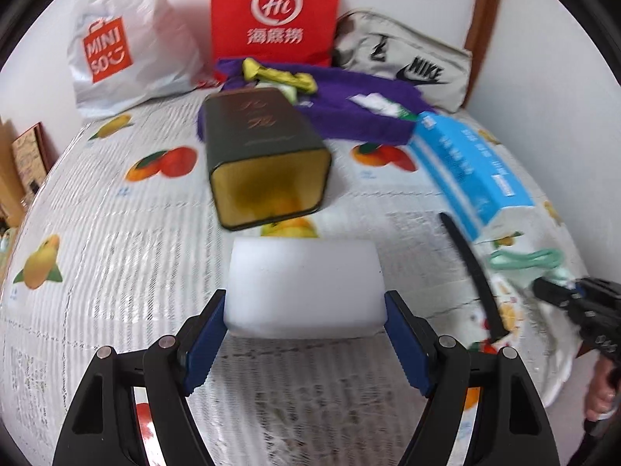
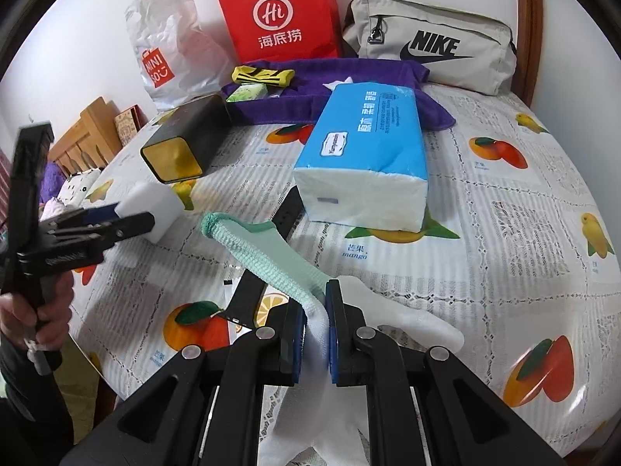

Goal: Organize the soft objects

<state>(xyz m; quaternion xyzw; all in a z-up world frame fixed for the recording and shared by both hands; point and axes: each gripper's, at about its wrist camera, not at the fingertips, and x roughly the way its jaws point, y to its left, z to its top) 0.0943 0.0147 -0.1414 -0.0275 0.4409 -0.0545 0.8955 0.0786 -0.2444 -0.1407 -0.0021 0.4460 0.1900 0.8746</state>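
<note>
Left wrist view: the left gripper (image 1: 304, 312) pinches a white foam block (image 1: 304, 289) between its blue pads, long axis running across the jaws, just in front of the open mouth of a dark tin (image 1: 264, 155) lying on its side; the tin's long axis runs away from the camera toward the red paper bag (image 1: 276, 11); the tin's gold interior faces the camera here. Right wrist view: the right gripper (image 2: 315, 334) is pressed together on a white sock with a mint-green cuff (image 2: 271, 260); the sock's long axis runs diagonally, cuff pointing up-left over the fruit-print tablecloth (image 2: 504, 252), toe end hanging below the jaws; only this view shows the sock whole, the tissue pack (image 2: 368, 159) from its white end, and a black strap (image 2: 287, 213) passing beneath the sock; it also shows the left gripper from the side, foam block held beside the tin. Both views show the purple cloth (image 2: 349, 77), the grey Nike pouch (image 2: 431, 42) and the white Miniso bag (image 2: 170, 50) at the rear.
</note>
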